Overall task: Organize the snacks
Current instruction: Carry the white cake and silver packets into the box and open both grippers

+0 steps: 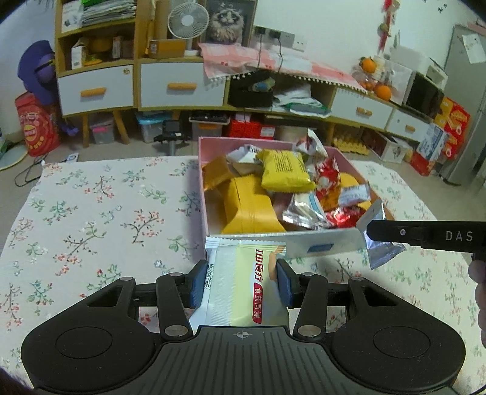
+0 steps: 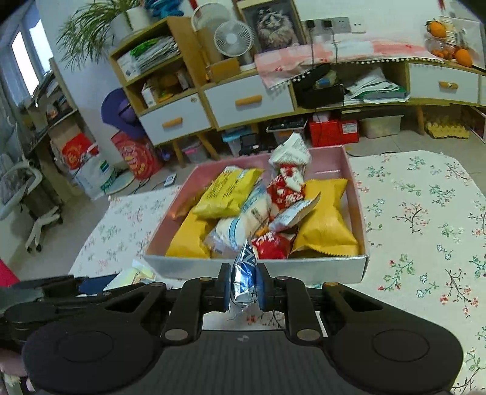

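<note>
A pink box holds several snack packets, yellow, red and silver; in the right wrist view its white front wall faces me. My left gripper is shut on a white and pale yellow packet with red print, just in front of the box's near wall. My right gripper is shut on a small silver and blue packet, held just short of the box's front edge. In the left wrist view that silver packet hangs from the right gripper's finger at the box's near right corner.
The box stands on a table with a floral cloth. Behind the table are shelves with white drawers, a fan, storage boxes on the floor and oranges on the sideboard. A person's hand shows at the right edge.
</note>
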